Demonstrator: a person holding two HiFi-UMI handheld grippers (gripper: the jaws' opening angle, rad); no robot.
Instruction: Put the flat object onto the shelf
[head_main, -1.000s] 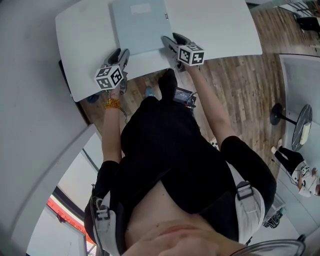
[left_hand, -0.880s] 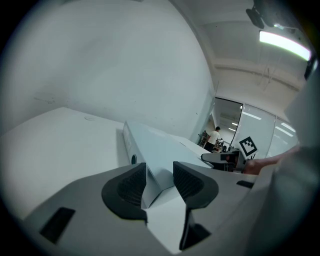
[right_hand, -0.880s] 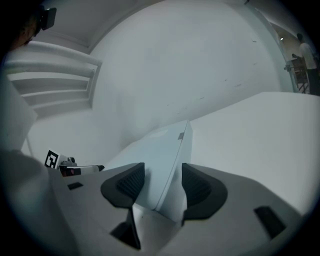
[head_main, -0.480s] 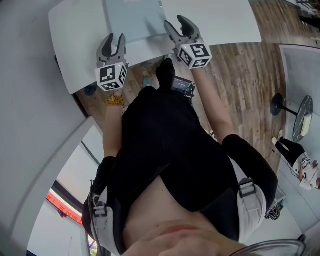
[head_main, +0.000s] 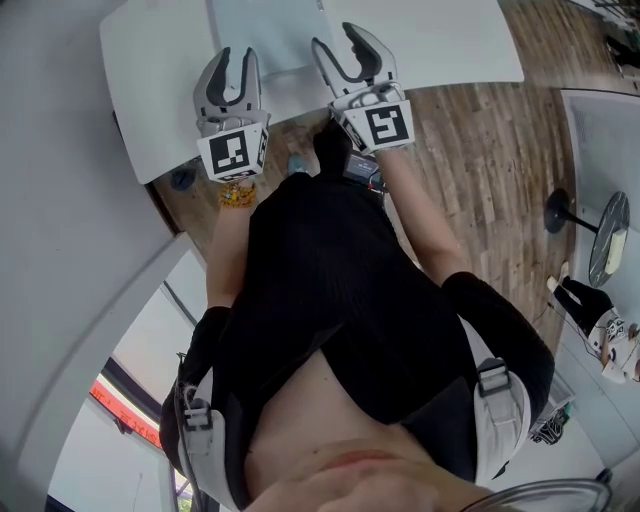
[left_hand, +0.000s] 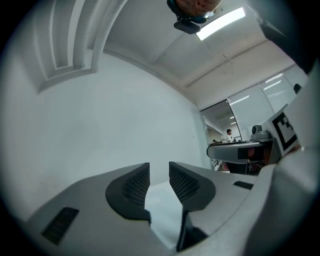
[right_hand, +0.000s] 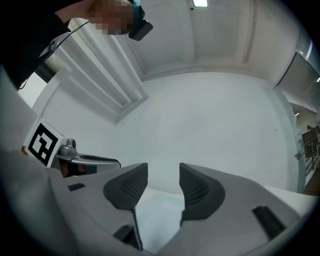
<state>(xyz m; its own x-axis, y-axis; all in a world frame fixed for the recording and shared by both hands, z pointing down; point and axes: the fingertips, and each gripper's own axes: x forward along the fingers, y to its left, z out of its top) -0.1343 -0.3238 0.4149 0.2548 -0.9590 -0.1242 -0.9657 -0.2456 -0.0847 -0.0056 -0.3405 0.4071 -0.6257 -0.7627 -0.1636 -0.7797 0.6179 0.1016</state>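
Note:
The flat object (head_main: 265, 35) is a pale blue-grey board lying on the white table (head_main: 440, 40) at the top of the head view. My left gripper (head_main: 236, 55) hovers over the table's near edge, just left of the board. The right gripper (head_main: 335, 40) is held at the board's near right corner. Both are tipped up toward the white wall. The jaws of the left gripper (left_hand: 159, 170) and of the right gripper (right_hand: 163, 172) are closing, with a gap still between the pads and nothing pressed in it. A pale surface shows low behind each gap.
A grey wall runs along the left. Wooden floor (head_main: 480, 150) lies below and right of the table. A round pedestal table (head_main: 605, 240) and a seated person (head_main: 600, 340) are at the far right. A distant counter (left_hand: 240, 147) shows in the left gripper view.
Both grippers have lifted off the table at the board's near edge, come closer to the head camera and tipped their jaws upward. The board still lies on the table.

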